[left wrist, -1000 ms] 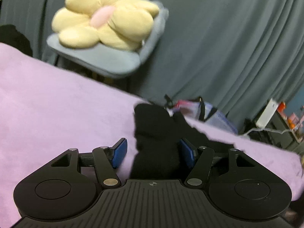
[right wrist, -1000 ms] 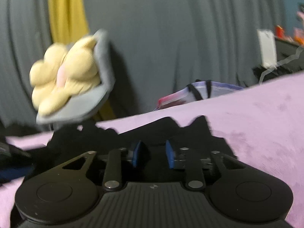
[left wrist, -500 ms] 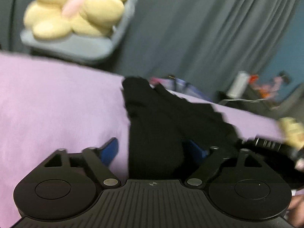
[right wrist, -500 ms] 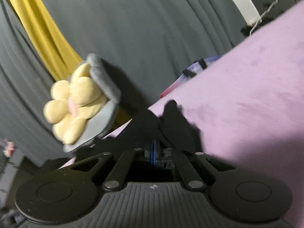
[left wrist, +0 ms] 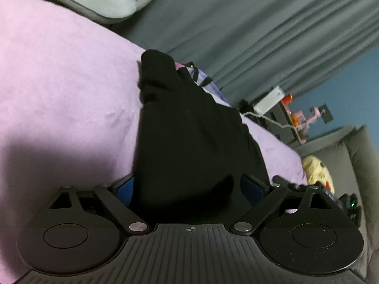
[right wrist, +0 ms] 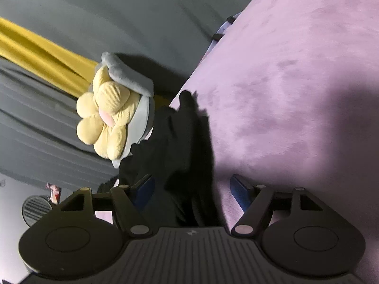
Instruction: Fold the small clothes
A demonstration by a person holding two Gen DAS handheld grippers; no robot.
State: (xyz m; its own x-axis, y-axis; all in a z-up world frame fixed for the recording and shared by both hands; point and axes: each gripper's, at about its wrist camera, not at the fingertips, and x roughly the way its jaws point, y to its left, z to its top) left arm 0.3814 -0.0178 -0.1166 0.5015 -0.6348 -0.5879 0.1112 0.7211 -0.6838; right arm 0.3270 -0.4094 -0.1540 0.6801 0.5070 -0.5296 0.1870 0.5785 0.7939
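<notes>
A: Where is the black garment (left wrist: 189, 142)?

B: On the purple blanket (left wrist: 59, 82). In the left wrist view it lies as a long dark strip running away from the left gripper (left wrist: 191, 187), and its near end sits bunched between the two blue pads (left wrist: 124, 188).

A: Are those fingers clamped on it?

B: No — they stand wide apart, one pad on each side of the cloth, the cloth loose between them.

A: And the right gripper (right wrist: 190, 189)?

B: Spread wide as well. The black garment (right wrist: 175, 146) runs out ahead of it, nearer the left-hand pad (right wrist: 144, 190); the right-hand pad has bare purple blanket (right wrist: 296, 71) in front of it. Whether the cloth touches either pad, I cannot tell.

A: Anything beyond the fingertips?

B: A yellow flower cushion (right wrist: 106, 116) on a grey seat pad — just past the far end of the garment in the right wrist view — with a grey curtain (right wrist: 94, 11) behind.
</notes>
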